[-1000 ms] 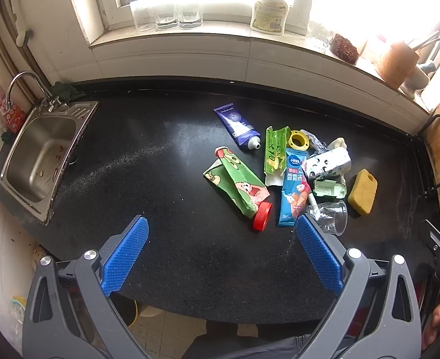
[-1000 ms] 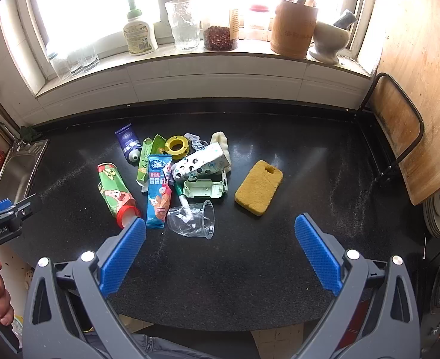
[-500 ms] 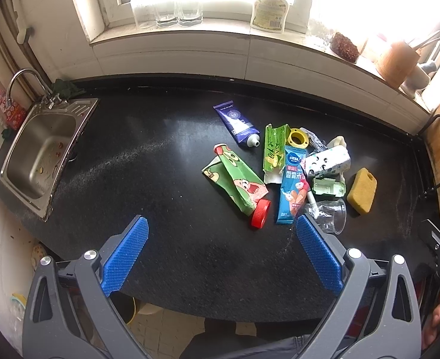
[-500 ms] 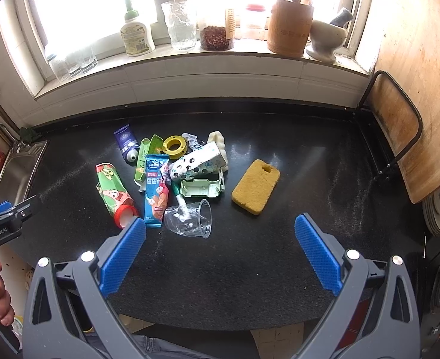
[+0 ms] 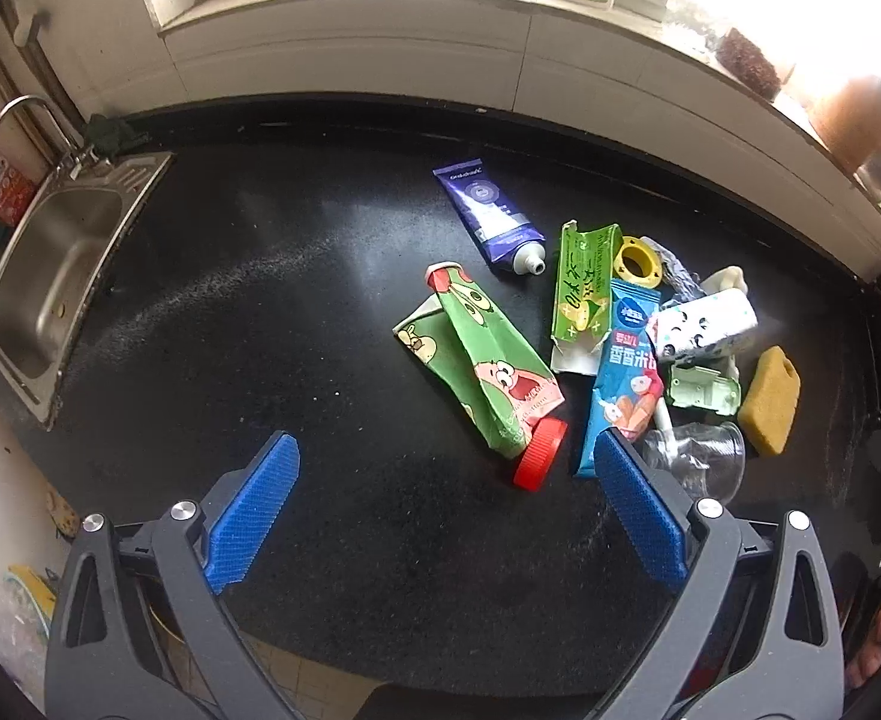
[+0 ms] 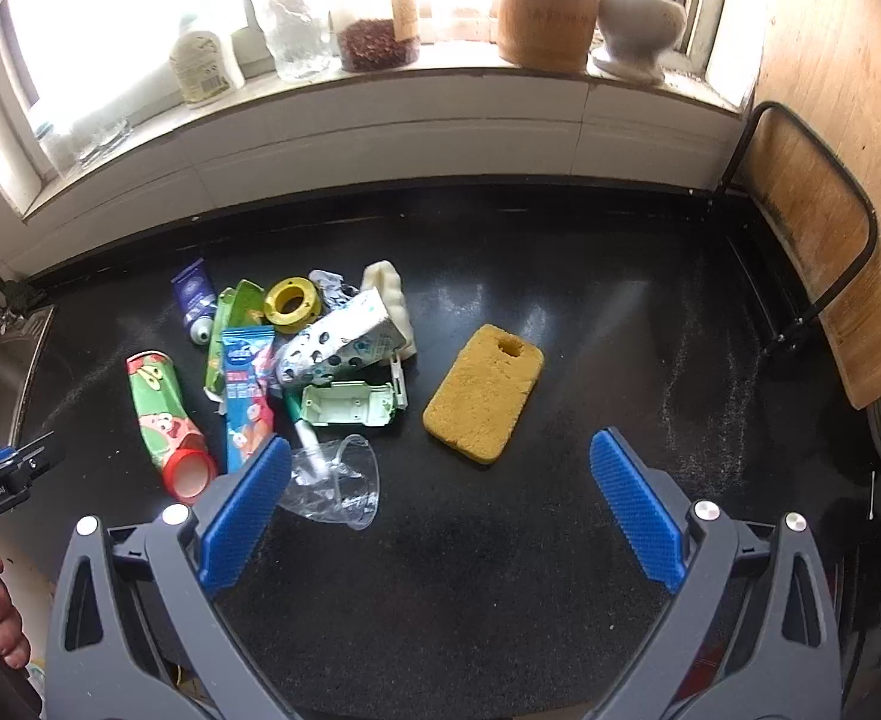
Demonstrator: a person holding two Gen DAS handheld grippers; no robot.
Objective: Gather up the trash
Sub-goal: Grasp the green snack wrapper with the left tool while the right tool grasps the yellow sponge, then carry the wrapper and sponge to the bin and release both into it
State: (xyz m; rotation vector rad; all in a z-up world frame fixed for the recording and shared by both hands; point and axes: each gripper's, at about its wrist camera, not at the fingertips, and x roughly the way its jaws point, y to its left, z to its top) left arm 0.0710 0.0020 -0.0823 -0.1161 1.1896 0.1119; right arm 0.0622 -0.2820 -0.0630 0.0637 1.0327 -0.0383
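My left gripper was spread wide, nothing between the blue pads, at the bottom of the left wrist frame over bare black countertop. My right gripper was likewise wide open and empty, low in the right wrist frame.

Nearest trash: a crushed clear plastic cup just beside my right gripper's left pad, lower centre-left of that frame. Left of it, a green cartoon pouch with a red cap, lying flat at centre-right in the left view. A blue snack wrapper lay alongside it, and a pale green plastic shell sat right of that.

Yellow sponge lay apart from the pile, frame centre in the right view.

Further back: a white dotted carton on top of the heap, a green torn wrapper, a yellow ring, then a dark blue tube at the far edge of the cluster.

Steel sink sat at the left edge of the left view. Windowsill with jars ran across the top.
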